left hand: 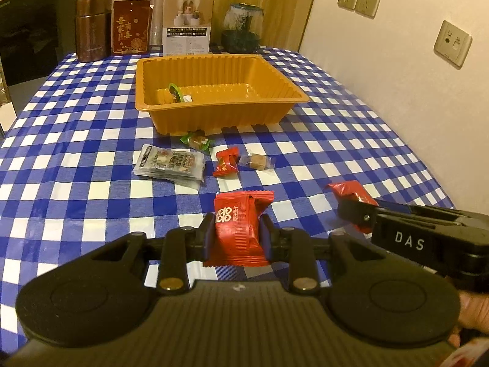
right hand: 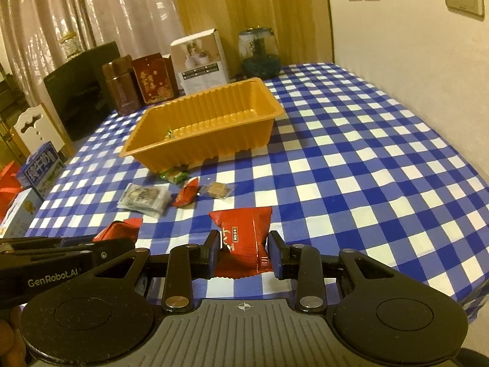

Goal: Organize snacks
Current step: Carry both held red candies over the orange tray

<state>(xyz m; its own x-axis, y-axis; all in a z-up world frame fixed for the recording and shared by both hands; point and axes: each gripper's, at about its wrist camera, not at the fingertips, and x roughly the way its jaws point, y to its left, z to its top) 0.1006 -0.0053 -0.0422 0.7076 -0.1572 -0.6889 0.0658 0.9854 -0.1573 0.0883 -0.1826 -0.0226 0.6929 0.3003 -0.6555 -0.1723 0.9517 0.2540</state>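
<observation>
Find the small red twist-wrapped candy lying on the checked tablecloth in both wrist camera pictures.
Left wrist view: the small red twist-wrapped candy lies just left of centre, right of the stack of grey foil sachets.
Right wrist view: it lies left of centre, again right of the sachets.
Shared landmark: the ribbed orange plastic tray behind it.

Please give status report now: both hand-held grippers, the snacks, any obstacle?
Left hand-held gripper shut on red snack packet. Right hand-held gripper shut on second red packet. Orange tray ahead, path clear.
</observation>
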